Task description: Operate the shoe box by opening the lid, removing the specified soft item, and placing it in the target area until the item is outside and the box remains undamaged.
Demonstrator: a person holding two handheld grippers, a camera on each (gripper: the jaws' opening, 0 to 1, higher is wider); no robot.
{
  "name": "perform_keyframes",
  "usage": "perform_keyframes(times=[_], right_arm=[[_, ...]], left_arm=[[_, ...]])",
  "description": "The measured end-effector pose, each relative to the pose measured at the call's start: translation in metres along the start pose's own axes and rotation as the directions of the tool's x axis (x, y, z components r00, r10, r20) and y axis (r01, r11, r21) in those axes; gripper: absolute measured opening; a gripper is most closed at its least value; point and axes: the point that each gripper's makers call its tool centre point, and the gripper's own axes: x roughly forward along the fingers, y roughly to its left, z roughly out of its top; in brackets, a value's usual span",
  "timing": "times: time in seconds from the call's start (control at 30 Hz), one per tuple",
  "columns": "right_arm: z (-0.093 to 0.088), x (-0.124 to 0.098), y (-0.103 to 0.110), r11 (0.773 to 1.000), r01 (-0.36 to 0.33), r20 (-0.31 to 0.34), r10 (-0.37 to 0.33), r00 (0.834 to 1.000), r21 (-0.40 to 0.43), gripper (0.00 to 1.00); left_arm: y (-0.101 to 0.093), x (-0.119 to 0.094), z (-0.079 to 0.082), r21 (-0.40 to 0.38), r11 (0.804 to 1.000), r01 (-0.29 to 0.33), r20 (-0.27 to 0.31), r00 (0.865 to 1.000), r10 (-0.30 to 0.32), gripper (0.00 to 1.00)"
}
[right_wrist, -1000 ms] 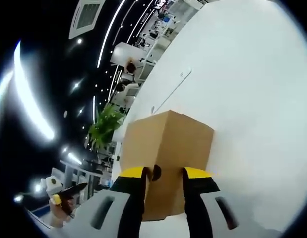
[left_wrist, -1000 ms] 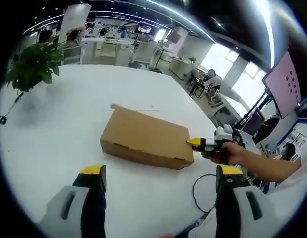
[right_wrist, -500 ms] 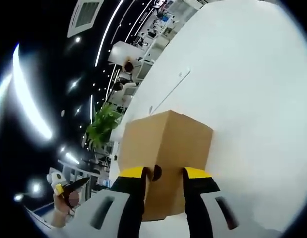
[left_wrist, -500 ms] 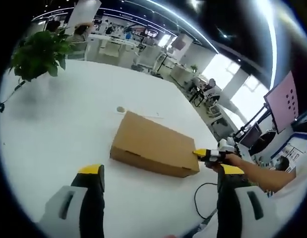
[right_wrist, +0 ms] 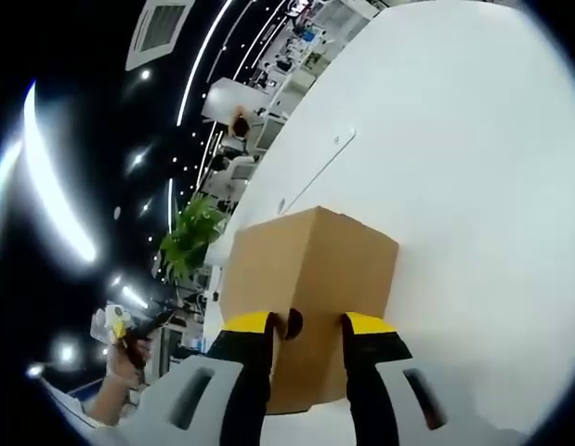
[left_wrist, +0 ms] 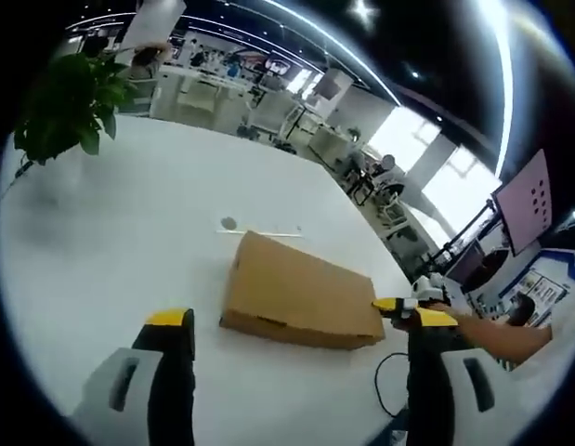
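A closed brown cardboard shoe box (left_wrist: 301,299) lies flat on the white table (left_wrist: 129,242). My left gripper (left_wrist: 299,321) hovers short of the box's long side, its jaws wide open and empty. The right gripper (left_wrist: 400,305), held by a hand, has its yellow tip at the box's right end. In the right gripper view the box (right_wrist: 310,279) runs away from my right gripper (right_wrist: 308,325). Its jaws stand close together with the end edge of the lid and a dark notch between them. The left gripper (right_wrist: 115,325) shows far left in a hand.
A potted green plant (left_wrist: 69,102) stands at the table's far left, also seen as the plant (right_wrist: 189,237) behind the box. A small round disc (left_wrist: 228,223) lies just beyond the box. A black cable (left_wrist: 389,390) loops near the right jaw. Office desks and a pink screen (left_wrist: 524,200) lie beyond.
The left gripper's camera has swung, so the box sits further right and nearer in its view. In the right gripper view the left gripper has shifted slightly; the right gripper's hold is unchanged.
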Motion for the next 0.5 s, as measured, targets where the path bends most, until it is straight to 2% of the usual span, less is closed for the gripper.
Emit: perform_keyframes(times=[0.17, 0.5], right_arm=[[0.0, 0.0, 0.0, 1.0, 0.002, -0.002, -0.002, 1.0, -0.002, 0.28], [0.0, 0.001, -0.001, 1.0, 0.0, 0.006, 0.0, 1.0, -0.001, 0.28]], left_arm=[[0.021, 0.013, 0.016, -0.019, 1.0, 0.001, -0.004, 1.0, -0.001, 0.95], [0.036, 0.038, 0.013, -0.001, 1.0, 0.015, -0.065, 0.998, -0.015, 0.94]])
